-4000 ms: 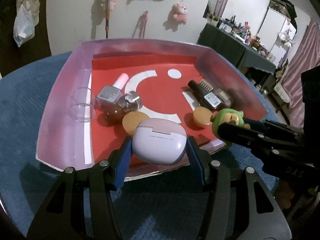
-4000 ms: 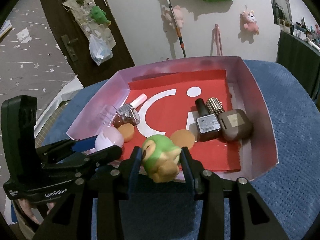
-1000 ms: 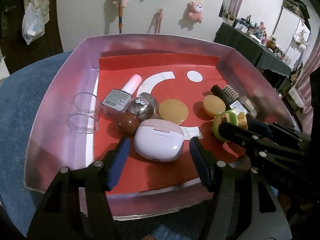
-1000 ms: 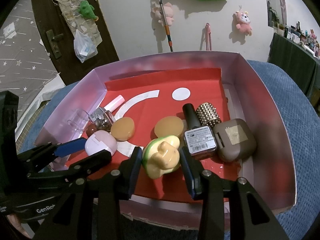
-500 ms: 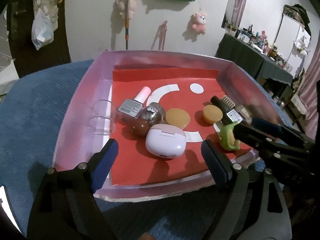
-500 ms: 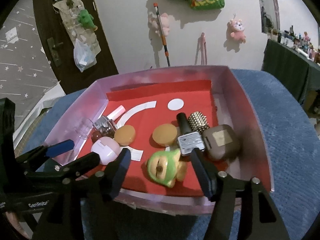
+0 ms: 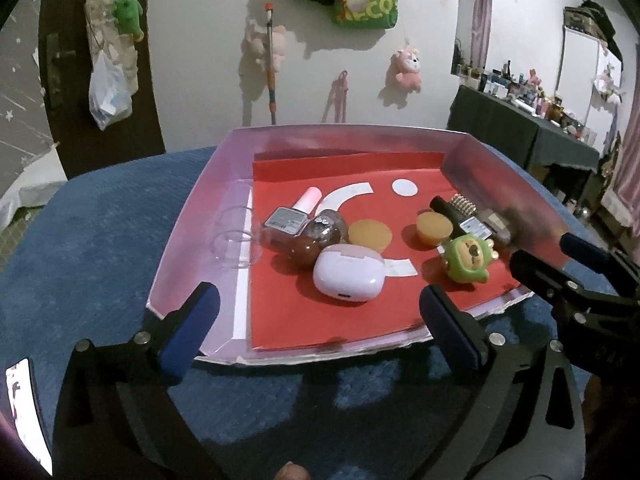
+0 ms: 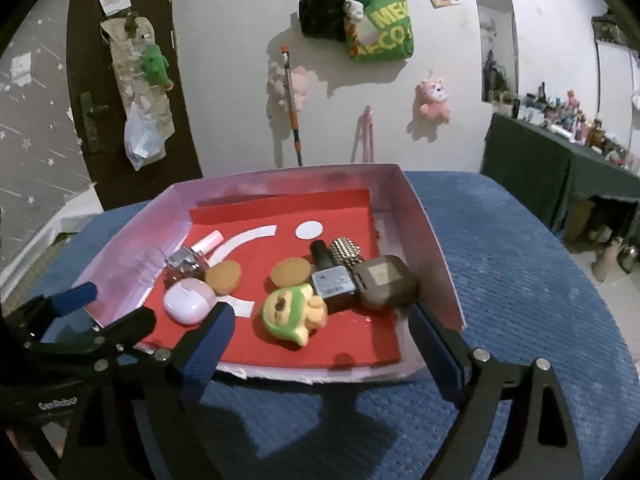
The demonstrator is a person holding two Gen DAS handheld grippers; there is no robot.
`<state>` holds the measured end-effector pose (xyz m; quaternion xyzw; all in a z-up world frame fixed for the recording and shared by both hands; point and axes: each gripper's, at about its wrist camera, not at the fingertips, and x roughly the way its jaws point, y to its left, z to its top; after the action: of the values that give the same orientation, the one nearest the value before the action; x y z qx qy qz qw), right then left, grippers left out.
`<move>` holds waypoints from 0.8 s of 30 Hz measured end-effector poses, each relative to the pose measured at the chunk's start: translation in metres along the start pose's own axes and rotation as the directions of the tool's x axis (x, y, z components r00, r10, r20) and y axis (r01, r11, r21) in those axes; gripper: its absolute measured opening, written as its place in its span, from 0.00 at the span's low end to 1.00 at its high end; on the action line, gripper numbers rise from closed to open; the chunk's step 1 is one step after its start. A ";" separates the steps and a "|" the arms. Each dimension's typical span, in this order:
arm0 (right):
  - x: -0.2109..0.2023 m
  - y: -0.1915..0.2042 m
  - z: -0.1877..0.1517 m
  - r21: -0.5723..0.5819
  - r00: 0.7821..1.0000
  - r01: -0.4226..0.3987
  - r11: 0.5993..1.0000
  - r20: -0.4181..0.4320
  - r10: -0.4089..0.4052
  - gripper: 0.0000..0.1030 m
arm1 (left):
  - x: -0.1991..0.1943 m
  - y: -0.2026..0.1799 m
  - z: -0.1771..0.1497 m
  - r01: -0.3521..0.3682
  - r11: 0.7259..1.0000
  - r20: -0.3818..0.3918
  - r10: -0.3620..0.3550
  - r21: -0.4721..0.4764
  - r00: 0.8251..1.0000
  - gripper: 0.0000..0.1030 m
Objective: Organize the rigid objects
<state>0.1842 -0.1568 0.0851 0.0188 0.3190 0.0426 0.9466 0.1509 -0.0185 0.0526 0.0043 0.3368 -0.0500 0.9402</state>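
A pink tray [image 7: 188, 220] [image 8: 436, 252] with a red liner sits on a blue cushion. In it lie a lilac earbud case [image 7: 347, 273] [image 8: 188, 300], a green figurine [image 7: 466, 258] [image 8: 290, 314], nail polish bottles [image 7: 290, 216] [image 8: 332, 276], two tan discs [image 7: 370, 234] [image 8: 291, 271], a brown case [image 8: 382, 282] and a clear cup [image 7: 236, 240]. My left gripper [image 7: 320, 322] is open and empty in front of the tray's near edge. My right gripper [image 8: 320, 344] is open and empty, also just short of the near edge.
The blue cushion [image 7: 100, 220] [image 8: 540, 280] surrounds the tray. A white wall with hanging plush toys [image 8: 432, 98] and a green bag [image 8: 380, 28] is behind. A dark door [image 8: 132, 80] is at the left, a cluttered dark table [image 8: 560, 152] at the right.
Both grippers let go of their objects inside the tray, opened wide and drew back toward me. The lilac case and green figurine now rest on the red liner.
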 end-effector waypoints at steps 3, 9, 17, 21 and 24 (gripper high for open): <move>0.001 0.002 -0.006 -0.012 1.000 0.024 1.000 0.010 -0.024 0.89 | -0.002 0.000 -0.006 -0.027 1.000 0.030 0.027 0.009 0.999 0.99; 0.001 -0.001 -0.010 -0.001 0.999 0.028 1.000 0.024 -0.028 0.92 | 0.001 0.006 -0.011 0.014 1.000 0.026 -0.014 -0.016 1.000 1.00; 0.007 -0.001 -0.010 -0.004 1.000 0.028 1.000 -0.011 -0.028 0.93 | 0.008 0.011 -0.011 0.009 0.999 -0.012 -0.010 -0.049 1.000 1.00; 0.010 0.001 -0.010 -0.012 0.999 0.028 1.000 -0.027 -0.028 0.93 | 0.011 0.006 -0.011 0.001 1.000 -0.033 -0.002 -0.029 0.999 1.00; 0.012 0.002 -0.011 -0.016 0.999 0.029 0.999 -0.038 -0.029 0.93 | 0.012 0.005 -0.011 0.001 1.000 -0.038 -0.002 -0.025 0.999 1.00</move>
<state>0.1870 -0.1534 0.0692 0.0060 0.3370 0.0318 0.9409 0.1536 -0.0142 0.0367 -0.0068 0.3551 -0.0466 0.9336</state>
